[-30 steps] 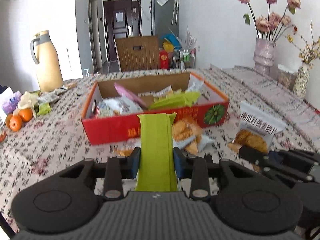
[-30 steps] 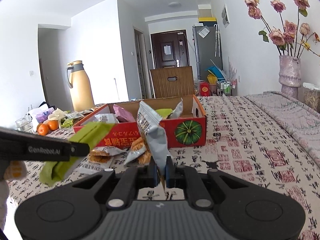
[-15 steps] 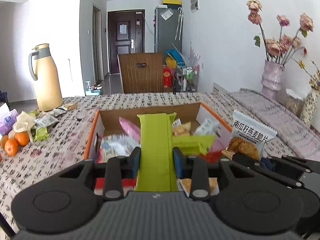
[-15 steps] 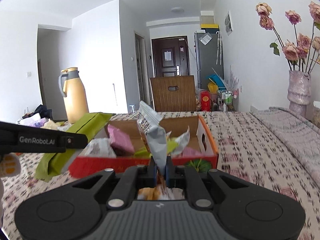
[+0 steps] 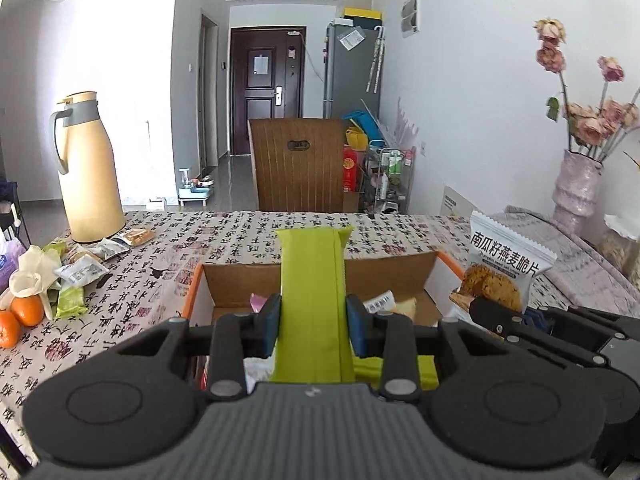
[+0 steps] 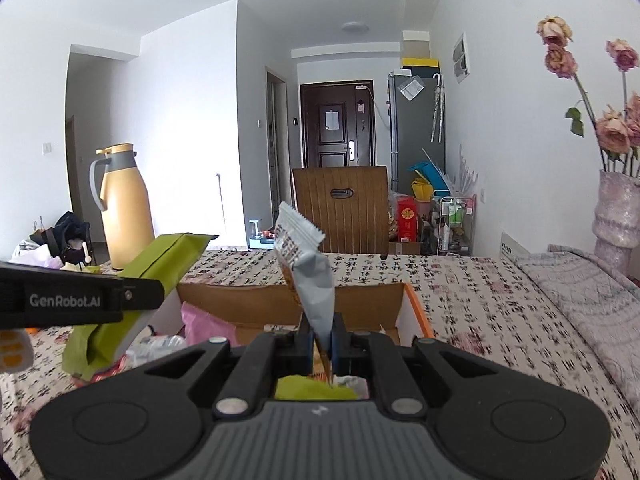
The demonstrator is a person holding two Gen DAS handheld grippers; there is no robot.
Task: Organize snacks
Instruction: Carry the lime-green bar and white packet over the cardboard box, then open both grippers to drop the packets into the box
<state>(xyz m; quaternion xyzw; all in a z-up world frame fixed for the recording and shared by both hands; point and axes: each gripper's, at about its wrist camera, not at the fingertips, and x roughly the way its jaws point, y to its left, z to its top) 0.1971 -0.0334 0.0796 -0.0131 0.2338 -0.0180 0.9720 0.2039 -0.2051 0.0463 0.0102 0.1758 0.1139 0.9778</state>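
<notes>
Snacks: your flat lime-green foil snack packet (image 5: 313, 300) and grey-white crimped oat-crisp pouch (image 6: 310, 280) were both off the table, held over the open orange-rimmed cardboard box (image 5: 240, 280).
Left gripper (image 5: 313, 326): partly open, its blue pads clamped on the green packet's sides; you held it upright.
Right gripper (image 6: 320, 338): nearly closed, pinching the pouch's lower edge.
Done: several packets, a pink one among them, already lay inside the box.
Left to do: you had released neither packet; loose wrappers (image 5: 80, 270) lay on the patterned tablecloth (image 5: 132, 316) near the cream thermos jug (image 5: 90, 168) and the oranges (image 5: 26, 310).
Progress: probably past halfway.
</notes>
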